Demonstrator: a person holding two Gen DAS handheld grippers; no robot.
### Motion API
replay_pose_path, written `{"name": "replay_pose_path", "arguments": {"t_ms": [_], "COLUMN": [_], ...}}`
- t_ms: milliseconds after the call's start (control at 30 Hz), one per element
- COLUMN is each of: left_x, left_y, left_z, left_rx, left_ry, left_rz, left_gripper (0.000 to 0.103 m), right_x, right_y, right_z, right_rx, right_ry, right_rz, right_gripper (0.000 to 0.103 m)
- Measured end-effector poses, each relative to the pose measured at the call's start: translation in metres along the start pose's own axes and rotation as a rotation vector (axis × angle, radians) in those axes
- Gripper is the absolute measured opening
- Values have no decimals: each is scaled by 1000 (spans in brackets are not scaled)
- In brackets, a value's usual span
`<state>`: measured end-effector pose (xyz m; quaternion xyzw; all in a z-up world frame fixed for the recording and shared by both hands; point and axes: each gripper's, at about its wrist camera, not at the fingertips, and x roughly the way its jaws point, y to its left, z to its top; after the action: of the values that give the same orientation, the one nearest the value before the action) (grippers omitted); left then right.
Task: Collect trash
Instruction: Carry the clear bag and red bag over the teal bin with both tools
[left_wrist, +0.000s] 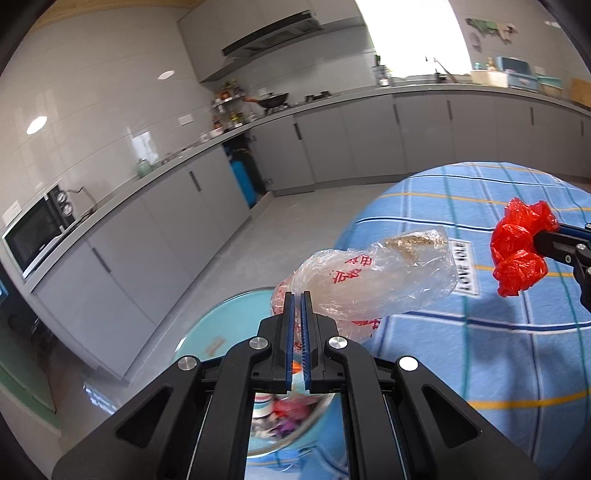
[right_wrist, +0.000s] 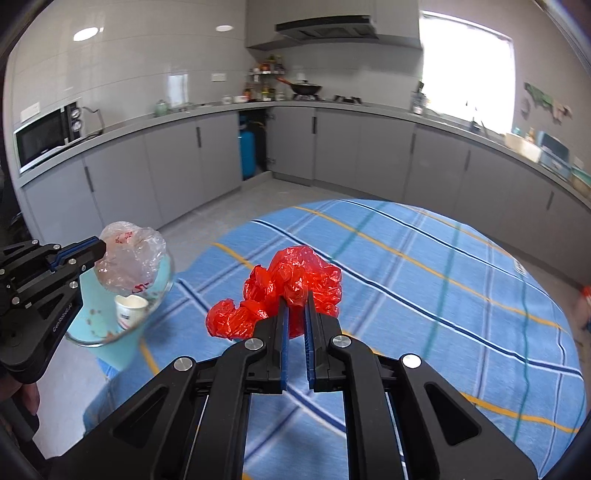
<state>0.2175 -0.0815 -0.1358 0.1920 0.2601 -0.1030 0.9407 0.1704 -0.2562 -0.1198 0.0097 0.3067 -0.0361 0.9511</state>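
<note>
Bowl (right_wrist: 162, 291) is the reference: glass, at the near-left edge of the blue plaid table (right_wrist: 443, 280), already holding a paper cup (right_wrist: 131, 310) and scraps. It looks to serve as the trash catcher, though that is a guess.

Left gripper (left_wrist: 297, 302) clamps the clear plastic bag (left_wrist: 380, 280), fingers nearly closed on its neck. Bag's long axis runs from the fingertips out to the far right, loose end pointing away over the table. From the right wrist view the bag hangs directly above the bowl, so the drop is straight down.

Right gripper (right_wrist: 296, 306) pinches the crumpled red plastic bag (right_wrist: 291, 284), held above the cloth. Its long axis lies roughly left-right across the fingers, one lobe sagging lower left. Bowl lies to its left; left hand is clearly nearer.
</note>
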Motion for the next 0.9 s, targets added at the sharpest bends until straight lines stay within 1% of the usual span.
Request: {"name": "replay_pose_path", "arguments": {"t_ms": [333, 900], "left_x": [-3, -5], "left_y": [57, 107], "left_z": [-14, -30], "left_rx": [-79, -135], "left_ry": [24, 58], "left_rz": [87, 147], "left_gripper": [4, 4], "right_x": [6, 21], "right_y": [46, 108], "right_z": [14, 33], "right_rx": [-58, -141], "right_ry": [-19, -33], "right_rz": [81, 192], "right_gripper": [8, 8]}}
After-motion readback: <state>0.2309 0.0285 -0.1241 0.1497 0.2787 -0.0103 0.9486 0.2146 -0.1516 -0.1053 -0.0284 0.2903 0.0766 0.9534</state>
